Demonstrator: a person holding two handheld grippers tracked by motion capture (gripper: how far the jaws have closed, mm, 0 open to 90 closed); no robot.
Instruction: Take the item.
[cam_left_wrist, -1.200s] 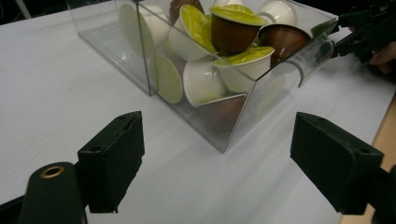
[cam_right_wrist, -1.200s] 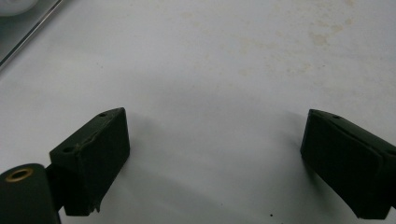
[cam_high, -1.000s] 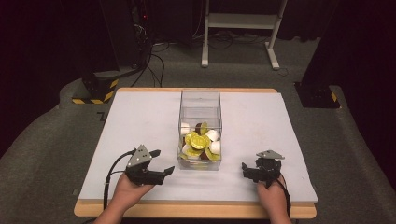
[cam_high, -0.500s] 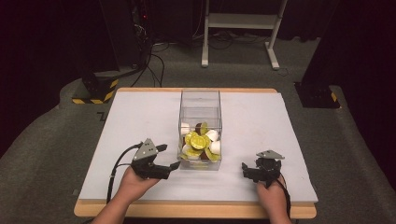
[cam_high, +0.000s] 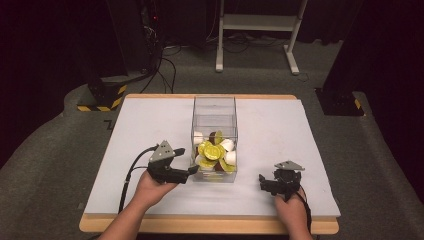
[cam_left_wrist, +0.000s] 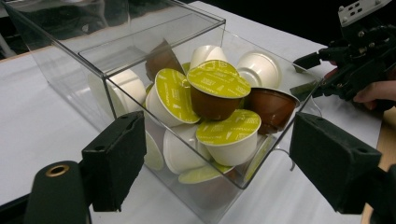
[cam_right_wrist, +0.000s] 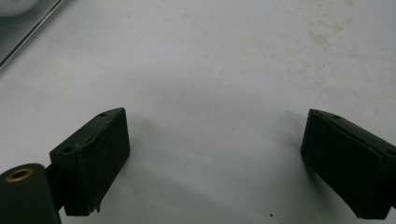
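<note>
A clear plastic box (cam_high: 214, 107) stands in the middle of the white table, its near half piled with coffee capsules (cam_high: 212, 150). In the left gripper view the capsules (cam_left_wrist: 219, 93) have yellow-green lids and white or brown cups. My left gripper (cam_high: 192, 171) sits at the box's near left corner, jaws open. That corner of the box (cam_left_wrist: 140, 70) lies between and just beyond its pads (cam_left_wrist: 116, 158), which do not touch it. My right gripper (cam_high: 262, 181) rests near the front right, open over bare table (cam_right_wrist: 210, 70), and it is also seen across the box (cam_left_wrist: 310, 74).
The table's wooden front edge (cam_high: 210, 225) runs just behind both hands. Free white surface lies left and right of the box. On the grey floor beyond stand a black stand with hazard stripes (cam_high: 102, 97), cables, and a white frame (cam_high: 257, 22).
My left gripper has moved right and slightly up, closing in on the box's near left corner. The right gripper has stayed in place.
</note>
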